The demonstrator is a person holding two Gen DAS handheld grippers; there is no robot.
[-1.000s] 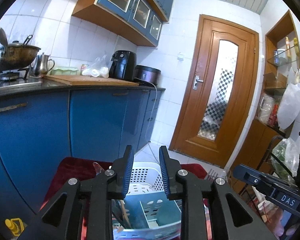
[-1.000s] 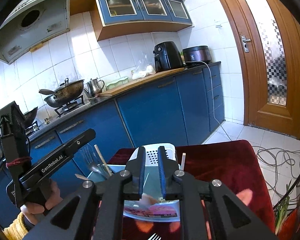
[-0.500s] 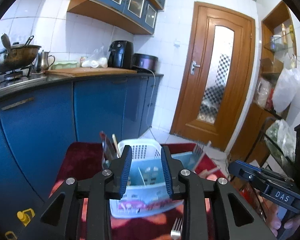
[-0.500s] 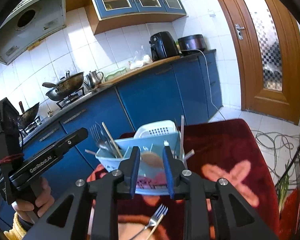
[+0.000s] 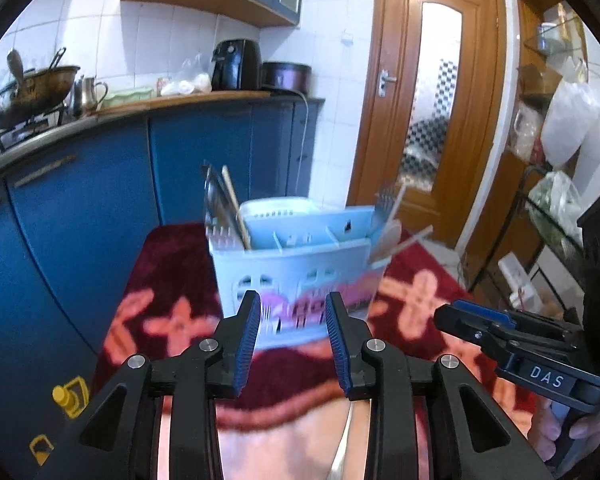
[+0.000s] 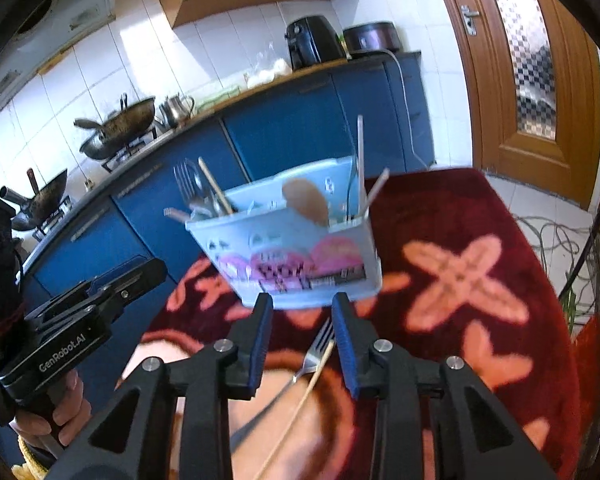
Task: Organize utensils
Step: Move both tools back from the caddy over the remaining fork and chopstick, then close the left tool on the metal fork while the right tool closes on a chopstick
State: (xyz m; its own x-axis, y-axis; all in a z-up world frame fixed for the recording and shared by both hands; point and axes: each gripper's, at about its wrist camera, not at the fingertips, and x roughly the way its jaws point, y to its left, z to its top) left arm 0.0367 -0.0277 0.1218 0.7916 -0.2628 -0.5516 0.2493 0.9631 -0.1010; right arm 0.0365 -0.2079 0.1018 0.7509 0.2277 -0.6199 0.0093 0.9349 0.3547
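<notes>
A light blue utensil caddy [image 5: 296, 268] [image 6: 288, 248] stands on a dark red patterned cloth [image 5: 160, 280] [image 6: 460, 264]. It holds forks, chopsticks and a wooden spoon [image 6: 305, 201] in its compartments. A metal fork [image 6: 315, 350] and a chopstick [image 6: 300, 400] lie on the cloth in front of the caddy, right below my right gripper [image 6: 302, 312]. My left gripper [image 5: 293, 310] hovers just short of the caddy's front. Both grippers are open and empty. Each gripper shows in the other's view: the right gripper [image 5: 476, 320], the left gripper [image 6: 112, 280].
Blue kitchen cabinets [image 5: 80, 200] with a wok [image 5: 28, 92], kettle and air fryer [image 5: 236, 64] on the counter stand behind the cloth. A wooden door [image 5: 432, 120] is at the back right. A wire rack with bags [image 5: 556, 200] is to the right.
Both grippers have pulled back and tilted down, so the caddy now sits farther ahead and whole in view. Both jaws have opened wider. The fork and chopstick on the cloth have come into view.
</notes>
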